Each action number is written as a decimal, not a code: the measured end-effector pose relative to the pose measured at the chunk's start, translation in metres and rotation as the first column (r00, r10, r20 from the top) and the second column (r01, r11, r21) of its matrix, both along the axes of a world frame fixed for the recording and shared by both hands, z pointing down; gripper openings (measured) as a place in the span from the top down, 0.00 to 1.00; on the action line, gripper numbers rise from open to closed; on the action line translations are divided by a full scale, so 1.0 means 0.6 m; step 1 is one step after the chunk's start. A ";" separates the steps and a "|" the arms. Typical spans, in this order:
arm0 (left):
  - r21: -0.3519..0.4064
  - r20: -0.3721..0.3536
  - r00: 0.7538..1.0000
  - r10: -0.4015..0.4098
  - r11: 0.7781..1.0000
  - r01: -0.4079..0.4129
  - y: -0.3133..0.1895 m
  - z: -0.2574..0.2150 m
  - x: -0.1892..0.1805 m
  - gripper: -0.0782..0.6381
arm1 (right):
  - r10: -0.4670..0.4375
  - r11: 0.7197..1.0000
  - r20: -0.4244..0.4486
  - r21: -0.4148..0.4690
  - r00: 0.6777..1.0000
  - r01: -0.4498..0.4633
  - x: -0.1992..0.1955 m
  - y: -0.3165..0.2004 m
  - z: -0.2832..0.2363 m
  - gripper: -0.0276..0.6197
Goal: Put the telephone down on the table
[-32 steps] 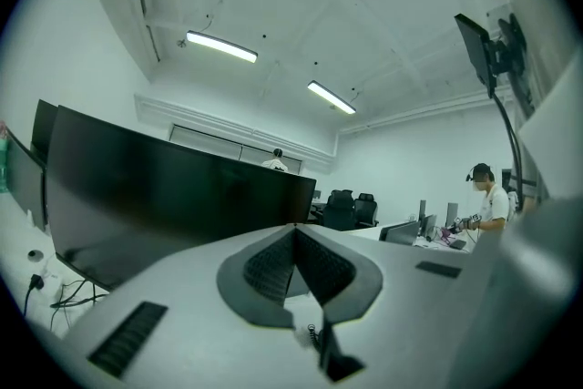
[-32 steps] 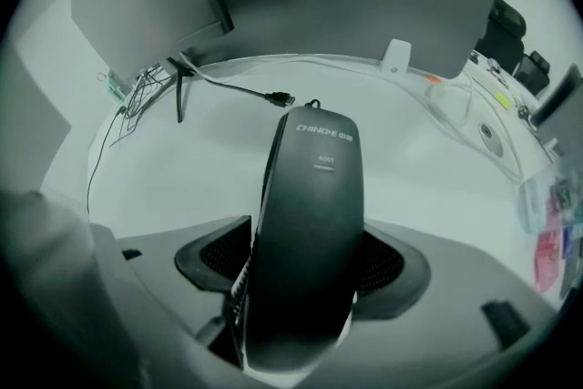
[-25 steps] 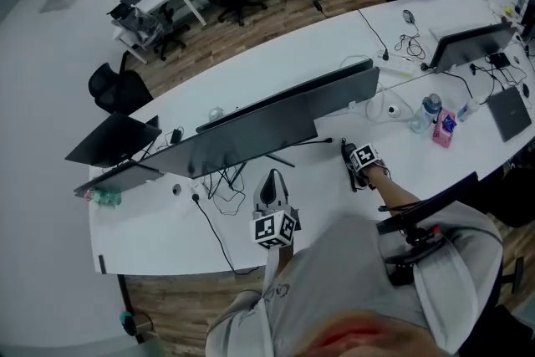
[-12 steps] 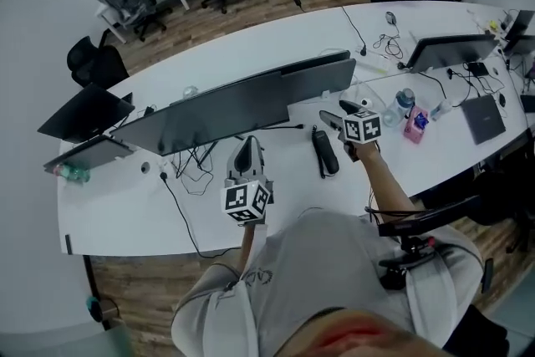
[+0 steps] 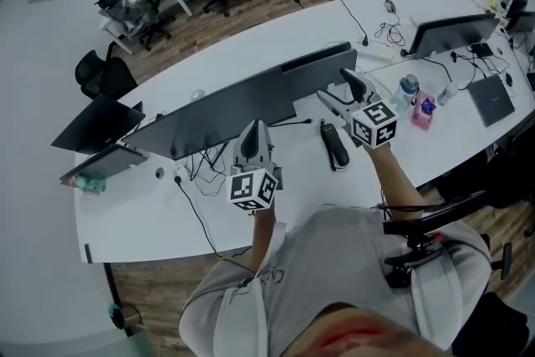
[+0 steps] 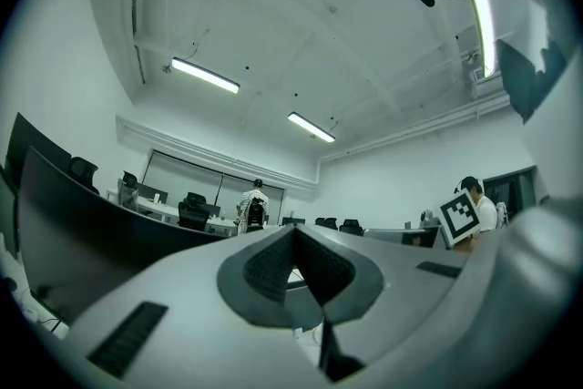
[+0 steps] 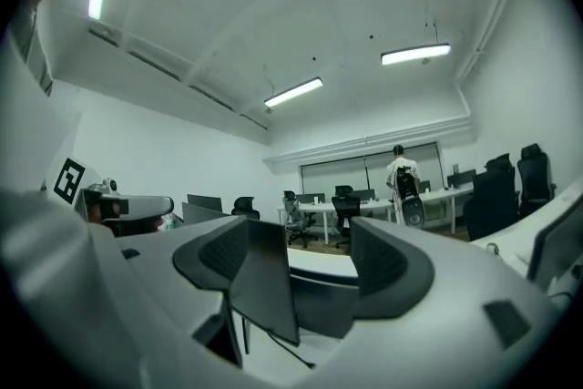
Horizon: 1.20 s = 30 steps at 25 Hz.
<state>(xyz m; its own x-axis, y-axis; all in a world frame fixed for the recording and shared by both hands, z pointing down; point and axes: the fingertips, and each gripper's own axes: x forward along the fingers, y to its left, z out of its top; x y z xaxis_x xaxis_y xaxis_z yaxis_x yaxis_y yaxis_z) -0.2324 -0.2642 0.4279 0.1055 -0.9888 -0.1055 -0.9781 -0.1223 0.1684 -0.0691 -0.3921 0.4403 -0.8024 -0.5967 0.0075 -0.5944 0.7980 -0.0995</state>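
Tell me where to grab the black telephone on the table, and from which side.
Grip the telephone at mid-length, across its narrow width, coming straight down from above: it lies flat on the table, long and slim. The open right gripper hovers nearest.
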 end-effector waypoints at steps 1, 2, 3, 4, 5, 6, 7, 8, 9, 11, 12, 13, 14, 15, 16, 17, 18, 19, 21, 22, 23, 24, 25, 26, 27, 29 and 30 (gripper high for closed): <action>-0.010 -0.001 1.000 0.000 1.000 0.000 0.004 0.004 -0.001 0.88 | 0.000 1.000 0.010 0.019 1.000 0.000 -0.001 0.007 -0.008 0.44; -0.020 -0.002 1.000 -0.004 1.000 0.004 0.008 0.008 -0.003 0.88 | -0.004 1.000 0.016 0.028 1.000 0.003 -0.003 0.013 -0.014 0.44; -0.028 -0.005 1.000 -0.008 1.000 0.008 0.013 0.012 -0.006 0.88 | -0.010 1.000 0.019 0.028 1.000 0.009 -0.005 0.019 -0.017 0.44; -0.035 -0.011 1.000 -0.012 0.999 0.011 0.017 0.014 -0.008 0.88 | -0.016 1.000 0.018 0.022 1.000 0.016 -0.008 0.024 -0.018 0.44; -0.040 -0.019 1.000 -0.015 0.999 0.014 0.021 0.016 -0.011 0.88 | -0.021 1.000 0.016 0.016 1.000 0.021 -0.010 0.028 -0.018 0.44; -0.043 -0.029 0.999 -0.018 0.999 0.017 0.024 0.017 -0.013 0.88 | -0.023 1.000 0.014 0.013 1.000 0.023 -0.011 0.032 -0.019 0.44; -0.046 -0.037 0.999 -0.023 0.999 0.022 0.028 0.018 -0.017 0.88 | -0.025 1.000 0.013 0.012 1.000 0.025 -0.013 0.035 -0.019 0.44; -0.048 -0.042 0.999 -0.029 0.998 0.027 0.032 0.018 -0.020 0.88 | -0.026 1.000 0.011 0.011 1.000 0.026 -0.014 0.038 -0.020 0.44; -0.051 -0.043 0.998 -0.035 0.998 0.033 0.035 0.019 -0.023 0.88 | -0.026 1.000 0.011 0.012 1.000 0.025 -0.015 0.041 -0.021 0.44; -0.056 -0.045 0.998 -0.043 0.998 0.040 0.042 0.021 -0.026 0.88 | -0.017 1.000 0.020 0.022 1.000 0.017 -0.014 0.046 -0.026 0.44; -0.058 -0.046 0.998 -0.046 0.997 0.044 0.046 0.024 -0.025 0.88 | -0.010 0.999 0.029 0.030 1.000 0.009 -0.012 0.048 -0.028 0.44; -0.060 -0.046 0.998 -0.051 0.997 0.048 0.048 0.028 -0.023 0.88 | -0.004 0.999 0.038 0.039 0.999 0.003 -0.010 0.048 -0.030 0.44; -0.061 -0.046 0.997 -0.056 0.997 0.053 0.051 0.031 -0.022 0.88 | -0.001 0.999 0.045 0.045 0.999 -0.001 -0.008 0.049 -0.031 0.44; -0.062 -0.043 0.997 -0.061 0.996 0.059 0.054 0.033 -0.021 0.88 | 0.001 0.999 0.050 0.051 0.999 -0.003 -0.008 0.052 -0.031 0.44; -0.061 -0.041 0.997 -0.066 0.996 0.063 0.057 0.033 -0.021 0.88 | 0.003 0.998 0.053 0.059 0.999 -0.006 -0.007 0.056 -0.033 0.44; -0.059 -0.040 0.997 -0.069 0.996 0.067 0.057 0.031 -0.020 0.88 | 0.005 0.997 0.052 0.073 0.999 -0.009 -0.006 0.060 -0.037 0.44; -0.058 -0.039 0.997 -0.070 0.996 0.068 0.057 0.029 -0.018 0.88 | 0.007 0.996 0.051 0.089 0.999 -0.012 -0.004 0.063 -0.042 0.44; -0.059 -0.036 0.997 -0.068 0.996 0.066 0.056 0.028 -0.015 0.88 | 0.007 0.995 0.052 0.102 0.999 -0.012 -0.003 0.065 -0.047 0.44; -0.063 -0.024 0.998 -0.057 0.996 0.055 0.054 0.027 -0.005 0.88 | 0.007 0.993 0.059 0.116 0.998 -0.014 0.000 0.068 -0.054 0.44; -0.065 -0.017 0.999 -0.050 0.997 0.049 0.053 0.026 -0.001 0.88 | 0.013 0.992 0.065 0.121 0.998 -0.021 0.003 0.069 -0.056 0.44; -0.065 -0.011 0.999 -0.046 0.997 0.045 0.053 0.024 0.002 0.88 | 0.022 0.992 0.081 0.125 0.996 -0.032 0.007 0.069 -0.059 0.56; -0.065 -0.006 0.999 -0.043 0.997 0.043 0.053 0.022 0.003 0.88 | 0.026 0.992 0.110 0.122 0.994 -0.039 0.009 0.071 -0.064 0.78; -0.065 -0.003 0.999 -0.044 0.997 0.044 0.055 0.020 0.002 0.88 | 0.015 0.994 0.139 0.109 0.990 -0.030 0.009 0.074 -0.067 0.84; -0.067 -0.001 0.999 -0.047 0.997 0.047 0.057 0.020 0.001 0.88 | -0.008 0.996 0.155 0.087 0.988 -0.006 0.005 0.079 -0.066 0.92; -0.071 -0.002 0.999 -0.051 0.996 0.051 0.060 0.021 0.000 0.88 | -0.033 0.998 0.156 0.063 0.987 0.023 -0.001 0.084 -0.062 0.93; -0.084 -0.008 0.998 -0.057 0.995 0.056 0.063 0.027 -0.001 0.88 | -0.063 0.998 0.141 0.020 0.988 0.061 -0.008 0.087 -0.053 0.94; -0.092 -0.013 0.998 -0.057 0.994 0.055 0.063 0.031 0.000 0.88 | -0.064 0.998 0.131 0.004 0.989 0.064 -0.007 0.085 -0.048 0.94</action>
<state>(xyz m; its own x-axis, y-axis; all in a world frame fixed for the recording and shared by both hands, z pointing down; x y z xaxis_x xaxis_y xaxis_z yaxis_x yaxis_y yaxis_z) -0.2326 -0.2264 0.4464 0.0488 -0.9987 -0.0152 -0.9801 -0.0508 0.1918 -0.0735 -0.3408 0.4114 -0.8328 -0.5444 -0.1006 -0.5242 0.8338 -0.1732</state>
